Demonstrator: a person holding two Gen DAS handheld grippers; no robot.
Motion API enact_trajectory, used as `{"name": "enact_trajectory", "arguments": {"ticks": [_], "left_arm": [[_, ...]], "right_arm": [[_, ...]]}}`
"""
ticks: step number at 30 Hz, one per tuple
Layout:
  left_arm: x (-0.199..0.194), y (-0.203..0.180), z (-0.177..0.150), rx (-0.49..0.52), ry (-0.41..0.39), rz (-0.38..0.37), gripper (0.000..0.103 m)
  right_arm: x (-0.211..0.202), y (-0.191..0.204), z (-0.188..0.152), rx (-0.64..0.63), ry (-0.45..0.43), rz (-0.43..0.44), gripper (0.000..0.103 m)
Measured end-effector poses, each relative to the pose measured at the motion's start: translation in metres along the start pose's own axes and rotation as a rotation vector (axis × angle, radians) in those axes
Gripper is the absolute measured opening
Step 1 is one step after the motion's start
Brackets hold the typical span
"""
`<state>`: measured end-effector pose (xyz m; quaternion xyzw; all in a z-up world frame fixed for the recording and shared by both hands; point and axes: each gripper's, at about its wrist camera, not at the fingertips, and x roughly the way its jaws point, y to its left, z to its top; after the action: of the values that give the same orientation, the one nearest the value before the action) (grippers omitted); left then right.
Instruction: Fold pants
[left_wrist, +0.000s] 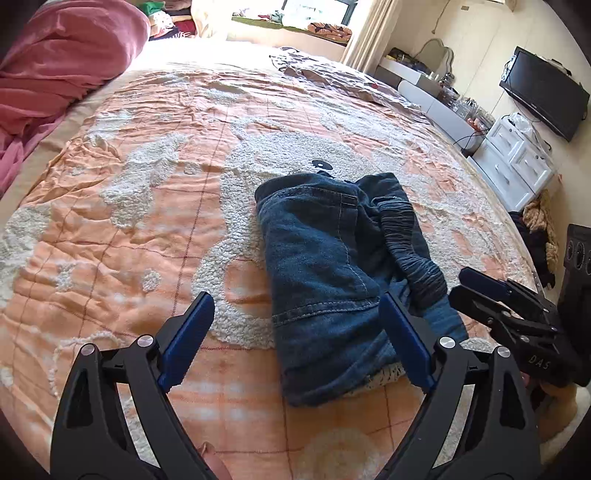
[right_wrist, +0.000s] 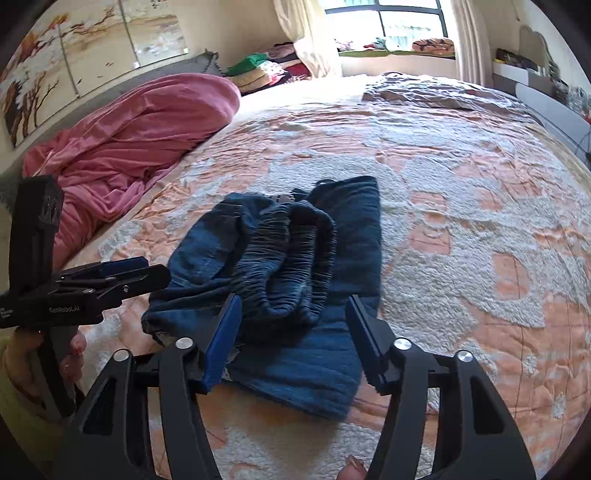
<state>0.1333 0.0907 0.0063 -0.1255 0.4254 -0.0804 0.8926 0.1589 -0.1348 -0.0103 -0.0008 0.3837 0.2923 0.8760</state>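
1. Left wrist view: one folded pair of pants lies mid-bed on the bedspread; left gripper spread wide, empty, open quilt leftward.
2. Right wrist view: right gripper parted above the pants, pinching nothing; left gripper alongside.

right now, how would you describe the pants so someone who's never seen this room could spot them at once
Look at the big bed covered by a peach quilt with fluffy white patches. Near its middle lies a small folded bundle, the pants. They are dark blue denim with a gathered elastic waistband on top, the only dark item on the quilt, unlike the pink blanket heaped along the edge.
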Motion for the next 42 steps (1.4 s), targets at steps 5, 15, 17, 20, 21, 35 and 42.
{"name": "enact_trajectory", "arguments": {"ticks": [5, 15, 17, 20, 21, 35, 42], "left_arm": [[-0.008, -0.013, -0.004, 0.040, 0.007, -0.005, 0.062], [0.029, -0.026, -0.021, 0.121, 0.121, 0.045, 0.045], [0.034, -0.019, -0.025, 0.108, 0.134, 0.039, 0.045], [0.035, -0.018, -0.026, 0.112, 0.133, 0.044, 0.048], [0.035, -0.018, -0.026, 0.110, 0.134, 0.048, 0.050], [0.012, -0.026, -0.019, 0.112, 0.090, 0.054, 0.060], [0.006, -0.028, -0.018, 0.110, 0.074, 0.058, 0.069]], "right_arm": [[0.017, 0.018, 0.005, -0.080, 0.053, 0.008, 0.015], [0.031, -0.001, -0.015, -0.014, 0.123, 0.029, 0.014], [0.032, 0.000, -0.018, -0.016, 0.128, 0.031, 0.014], [0.035, 0.001, -0.020, -0.017, 0.127, 0.027, 0.015], [0.035, 0.001, -0.019, -0.014, 0.128, 0.027, 0.015], [-0.003, 0.000, -0.016, -0.009, 0.050, -0.073, 0.055], [-0.012, -0.007, -0.019, 0.019, 0.036, -0.124, 0.075]]}}
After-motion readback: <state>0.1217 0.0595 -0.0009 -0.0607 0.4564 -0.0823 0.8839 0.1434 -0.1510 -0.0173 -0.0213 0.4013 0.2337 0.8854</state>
